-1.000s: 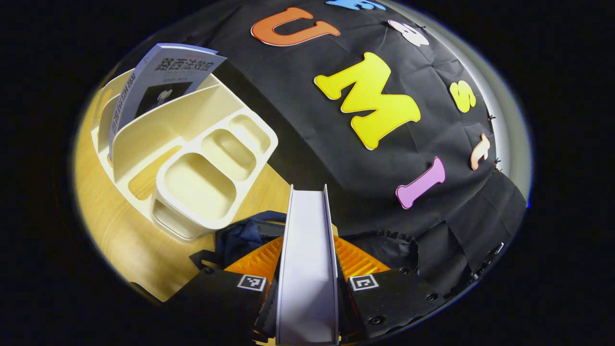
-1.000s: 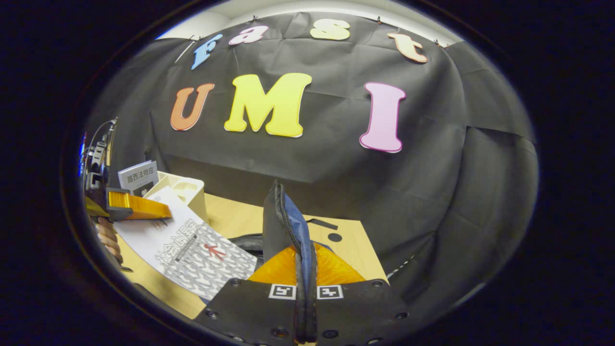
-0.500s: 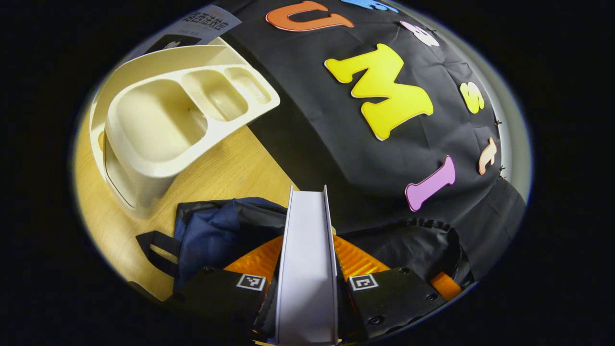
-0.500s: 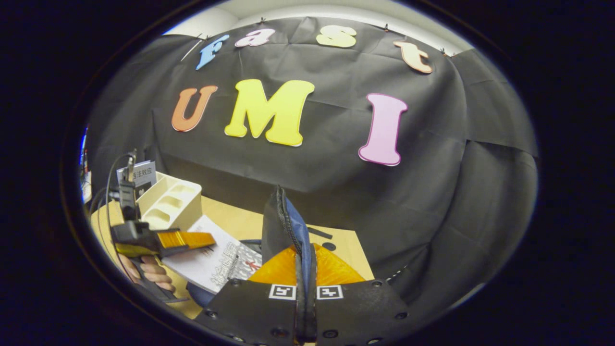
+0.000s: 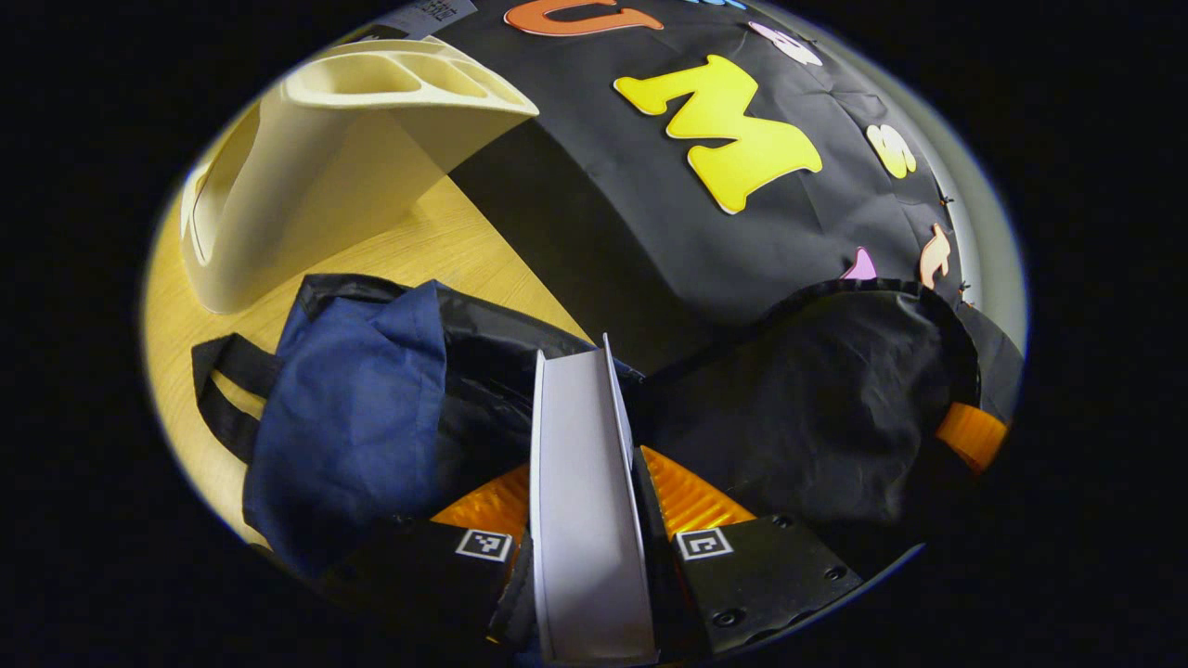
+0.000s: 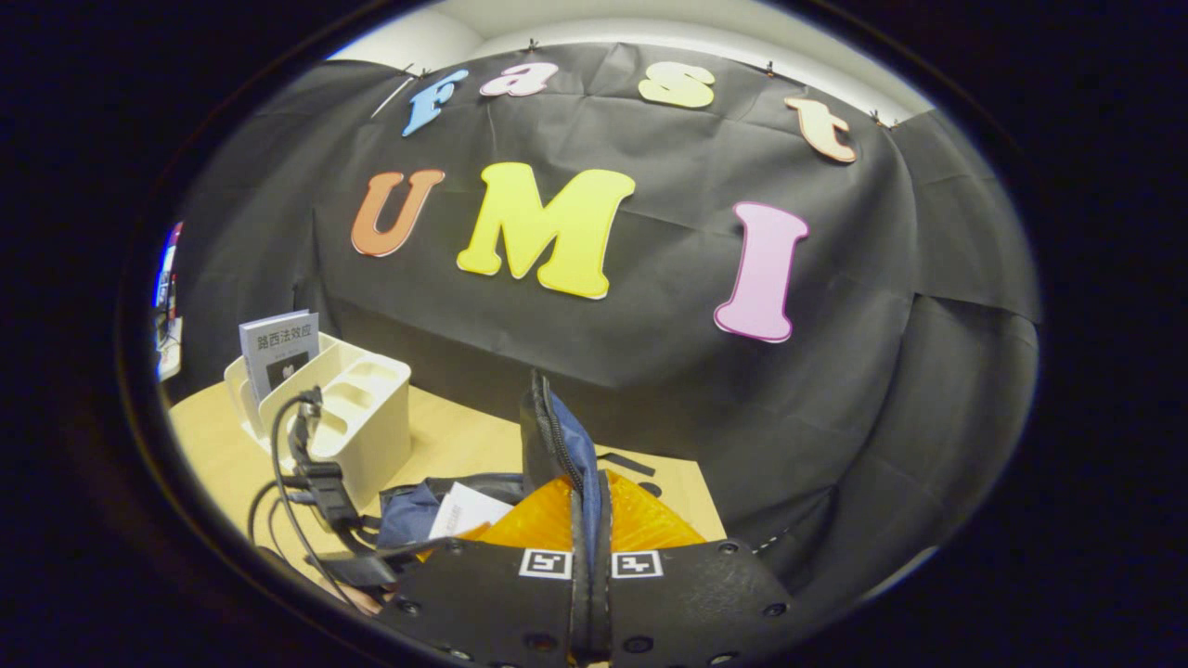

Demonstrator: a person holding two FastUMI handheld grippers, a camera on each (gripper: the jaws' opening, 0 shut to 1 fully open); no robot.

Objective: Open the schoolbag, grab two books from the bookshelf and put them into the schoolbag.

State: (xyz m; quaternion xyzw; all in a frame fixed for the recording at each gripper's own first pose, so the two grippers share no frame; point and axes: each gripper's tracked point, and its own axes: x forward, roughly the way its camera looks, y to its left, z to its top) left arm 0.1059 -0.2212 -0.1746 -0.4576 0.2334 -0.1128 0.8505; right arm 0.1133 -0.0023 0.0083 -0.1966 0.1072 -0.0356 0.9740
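Navy schoolbag (image 5: 353,390): right gripper (image 6: 590,557) pinches its zippered flap (image 6: 557,445) upright, keeping the mouth agape; left gripper (image 5: 583,520) clamps a white book (image 5: 580,482), spine toward 12 o'clock, for insertion.

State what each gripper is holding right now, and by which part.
The left gripper is shut on the book, clamping its two covers near one edge. The right gripper is shut on the schoolbag, pinching its zippered opening rim.

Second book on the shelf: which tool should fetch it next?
Probably left. The left tool is nearer the bookshelf holding the second book and only has to drop its book. The right tool pinches the schoolbag open.
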